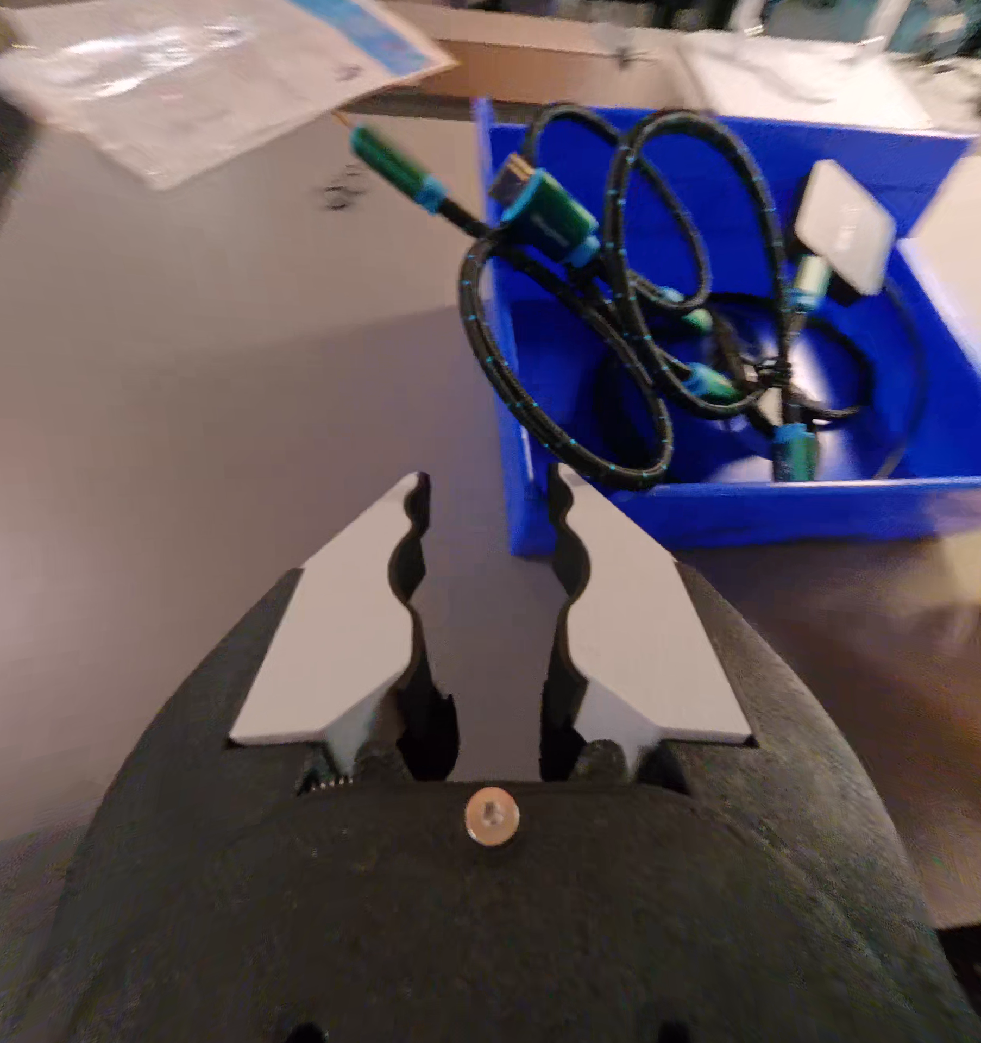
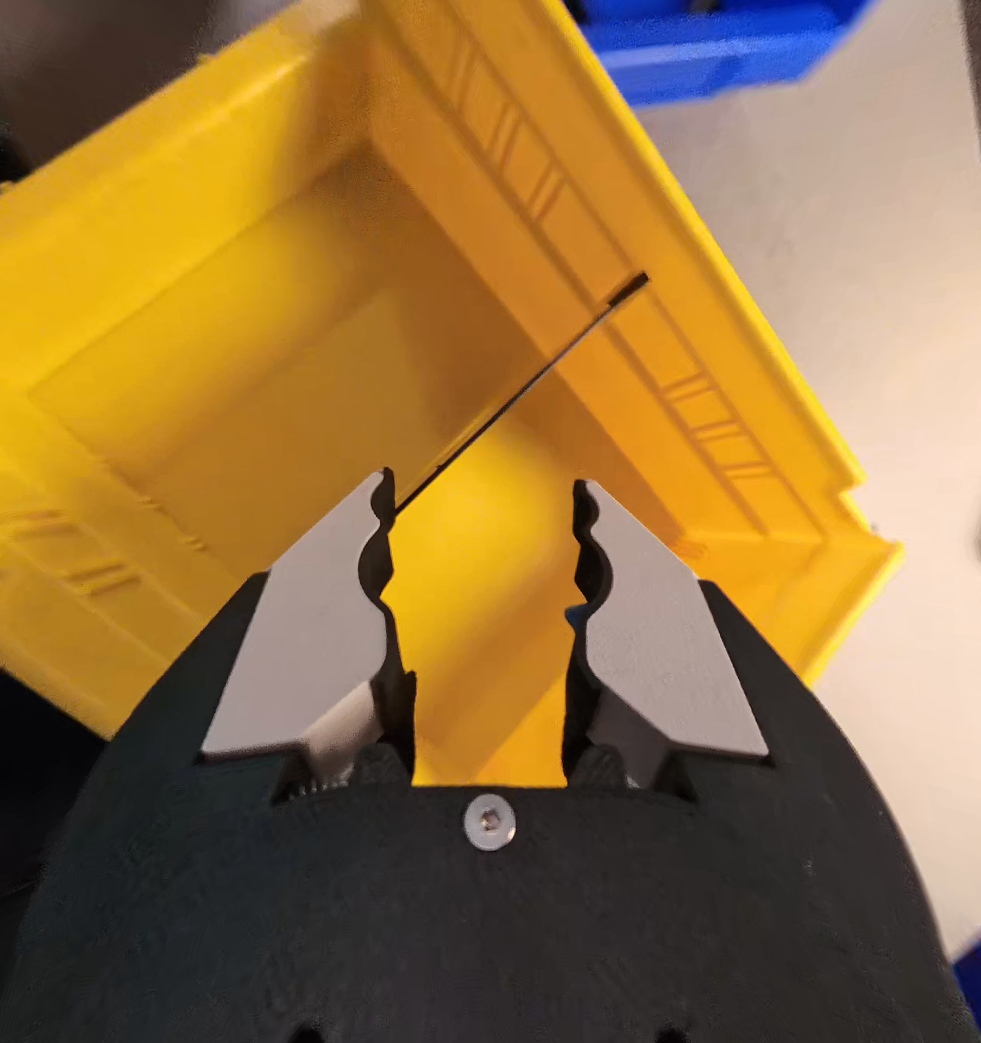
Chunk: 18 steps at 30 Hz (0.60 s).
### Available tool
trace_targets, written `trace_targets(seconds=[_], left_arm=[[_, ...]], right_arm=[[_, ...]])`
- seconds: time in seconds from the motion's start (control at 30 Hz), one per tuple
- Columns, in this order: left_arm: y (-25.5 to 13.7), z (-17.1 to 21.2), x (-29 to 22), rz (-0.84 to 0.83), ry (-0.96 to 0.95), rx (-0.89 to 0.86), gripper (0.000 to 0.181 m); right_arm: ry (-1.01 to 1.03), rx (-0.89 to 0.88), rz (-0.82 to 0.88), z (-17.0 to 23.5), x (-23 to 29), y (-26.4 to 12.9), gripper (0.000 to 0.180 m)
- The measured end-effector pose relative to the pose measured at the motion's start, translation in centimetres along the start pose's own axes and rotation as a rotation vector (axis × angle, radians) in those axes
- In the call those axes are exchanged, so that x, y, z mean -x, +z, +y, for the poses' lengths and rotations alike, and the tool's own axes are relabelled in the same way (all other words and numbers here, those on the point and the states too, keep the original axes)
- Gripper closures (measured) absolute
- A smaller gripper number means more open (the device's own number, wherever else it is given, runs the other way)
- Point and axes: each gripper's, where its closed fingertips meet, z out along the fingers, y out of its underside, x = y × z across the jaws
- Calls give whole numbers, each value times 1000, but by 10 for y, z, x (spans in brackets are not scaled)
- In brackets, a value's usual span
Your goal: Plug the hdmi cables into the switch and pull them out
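My left gripper hangs over the pale surface with jaws apart and nothing between them. Just right of its tips, in the upper right of the frame, sits a blue bin holding the tangled black braided hdmi cables with green plugs; one loop and one plug hang over its left wall. A white box, perhaps the switch, leans inside near the far right corner. My right gripper hovers above a yellow bin, jaws also apart and empty, a thin black strand crossing the bin's interior.
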Motion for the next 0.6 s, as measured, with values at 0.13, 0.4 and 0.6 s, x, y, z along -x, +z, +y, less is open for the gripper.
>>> trace_targets(seconds=[0.13, 0.4, 0.6], left_arm=[[-59, -3, 42, -333, 81, 8, 128], [-58, -26, -182, 261, 534, -13, 124], [10, 27, -236, 321, 763, 173, 146]], right_arm=[[52, -96, 29, -7, -7, -31, 117], [-2, -137, -220, -68, 63, 6, 117], [-115, 14, -268, -59, 95, 46, 126]])
